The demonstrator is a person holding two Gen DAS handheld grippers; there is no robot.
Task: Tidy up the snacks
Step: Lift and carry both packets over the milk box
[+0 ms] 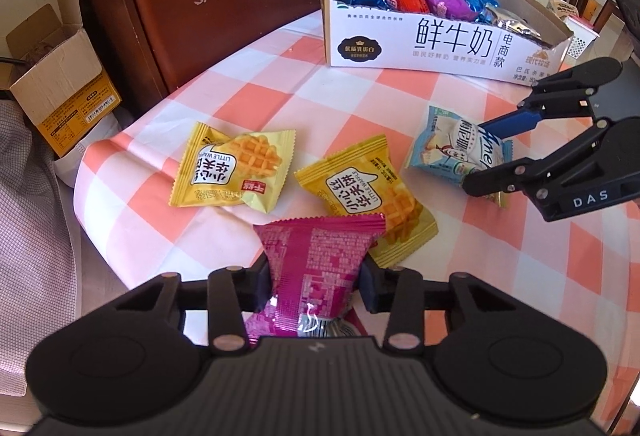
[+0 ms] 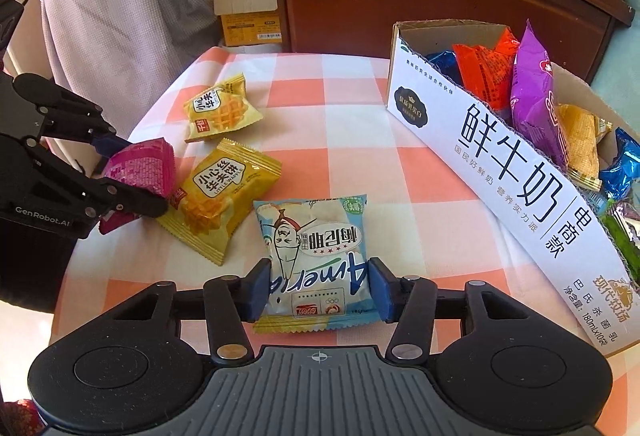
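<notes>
The left gripper [image 1: 316, 282] is pinching the pink packet [image 1: 316, 268] across its middle, the wrapper bunching between the fingers. The right gripper [image 2: 319, 290] is closing on the blue packet [image 2: 316, 256], its blue pads [image 2: 259, 290] sitting against both side edges; whether they are gripping firmly yet, I cannot tell. Just beyond the left fingers, two yellow waffle packets [image 1: 236, 168] [image 1: 368, 196] are lying on the checked cloth [image 1: 360, 96], the nearer one partly under the pink packet's tip. Farther ahead of both grippers, the white box [image 1: 440, 40] is standing, already holding several snacks.

The slick wrappers are likely slipping hazards: the pink one is being held by crumpled film, and the blue packet, caught only by its edges, may buckle or slide out when lifted. Both grippers heading for the box together could collide.

The box's far end is being cut off in the right view, and its lower contents are hidden behind its wall.
</notes>
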